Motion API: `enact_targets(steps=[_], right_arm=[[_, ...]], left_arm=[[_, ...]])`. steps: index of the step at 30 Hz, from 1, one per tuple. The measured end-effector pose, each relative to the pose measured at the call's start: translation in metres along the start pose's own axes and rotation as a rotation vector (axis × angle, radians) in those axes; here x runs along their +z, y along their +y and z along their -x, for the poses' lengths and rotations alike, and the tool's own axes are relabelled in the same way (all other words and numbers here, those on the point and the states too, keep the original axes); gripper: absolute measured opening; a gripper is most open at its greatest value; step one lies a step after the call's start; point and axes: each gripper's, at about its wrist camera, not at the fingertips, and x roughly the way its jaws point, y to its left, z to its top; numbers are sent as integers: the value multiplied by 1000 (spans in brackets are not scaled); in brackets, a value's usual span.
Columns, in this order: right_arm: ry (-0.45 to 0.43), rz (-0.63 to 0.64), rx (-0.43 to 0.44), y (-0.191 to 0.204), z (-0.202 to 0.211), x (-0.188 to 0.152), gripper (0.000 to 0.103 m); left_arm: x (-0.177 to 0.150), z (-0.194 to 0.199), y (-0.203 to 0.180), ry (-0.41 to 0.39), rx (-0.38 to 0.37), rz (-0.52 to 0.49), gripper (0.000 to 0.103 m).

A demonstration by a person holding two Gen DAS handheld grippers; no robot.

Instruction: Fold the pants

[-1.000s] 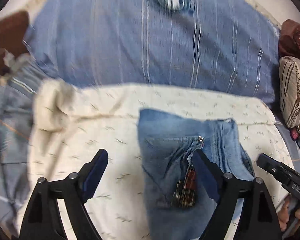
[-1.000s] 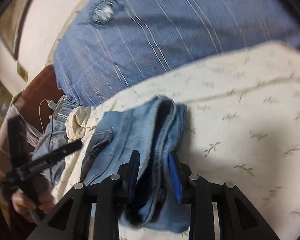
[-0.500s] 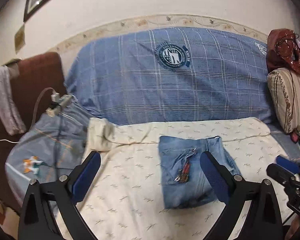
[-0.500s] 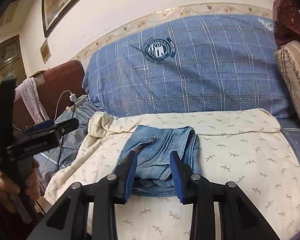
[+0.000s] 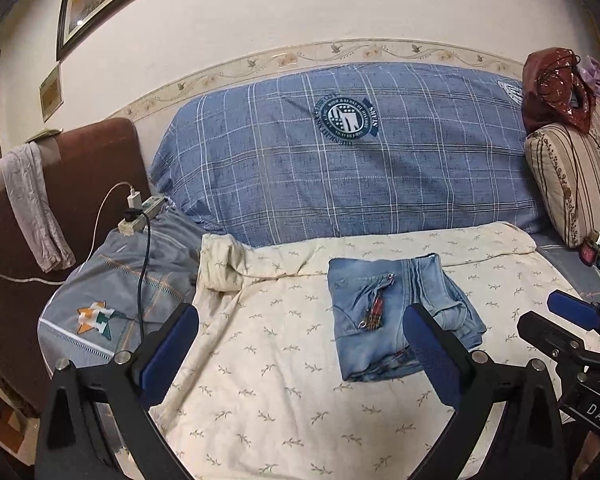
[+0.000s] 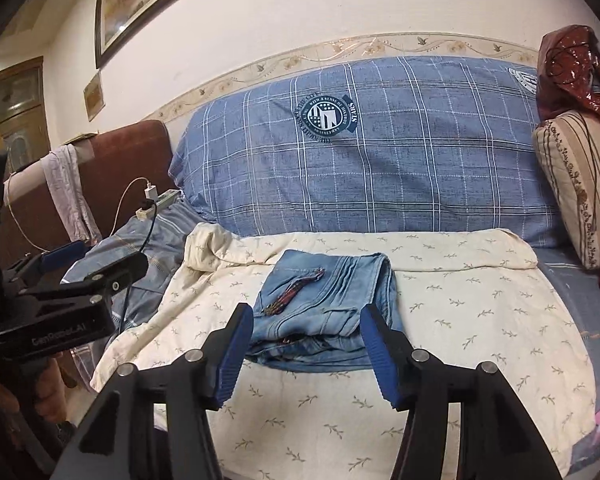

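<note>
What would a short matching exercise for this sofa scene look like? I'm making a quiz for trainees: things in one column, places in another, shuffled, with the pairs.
Things:
1. folded jeans
2. power strip
3. dark red bag
4. pale cloth

Places:
A. on top of the striped cushion at the right
B. draped over the brown armrest
C. on the cream sheet, in the middle of the seat
D. on the blue-grey cover at the sofa's left end, by the armrest

Pairs: 1-C, 2-D, 3-A, 4-B
</note>
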Motion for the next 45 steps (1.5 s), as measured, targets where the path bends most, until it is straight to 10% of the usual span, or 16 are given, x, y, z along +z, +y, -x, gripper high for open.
enact_targets(steps=[45], right_arm=[[6, 68, -10, 27, -5, -6, 60]], left_arm=[[-16, -6, 21, 33, 16, 60, 102]])
